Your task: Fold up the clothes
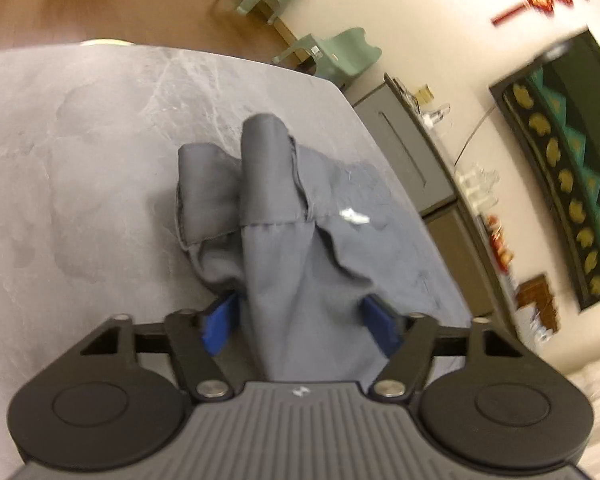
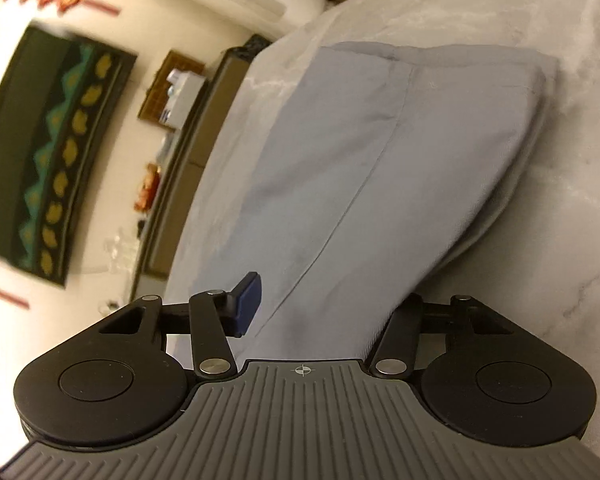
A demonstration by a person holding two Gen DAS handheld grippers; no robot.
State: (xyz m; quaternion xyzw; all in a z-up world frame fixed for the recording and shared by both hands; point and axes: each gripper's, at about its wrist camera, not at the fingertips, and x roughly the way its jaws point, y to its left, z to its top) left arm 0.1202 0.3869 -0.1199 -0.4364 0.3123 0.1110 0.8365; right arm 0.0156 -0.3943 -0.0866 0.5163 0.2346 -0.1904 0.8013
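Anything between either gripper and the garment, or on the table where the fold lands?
Nothing visible. The grey garment already sits in the jaws of the left gripper and right gripper. The marble table ahead shows only cloth.

— Garment (image 1: 300, 264): woven grey cloth, matt, stitched hems, creased.
— Table (image 1: 80, 152): marbled grey stone look, smooth, dull sheen.
— Left gripper (image 1: 300, 322): matt black plastic, ribbed grey housing, bright metal pins, blue pads (image 1: 219, 327).
— Right gripper (image 2: 324, 312): same finish.
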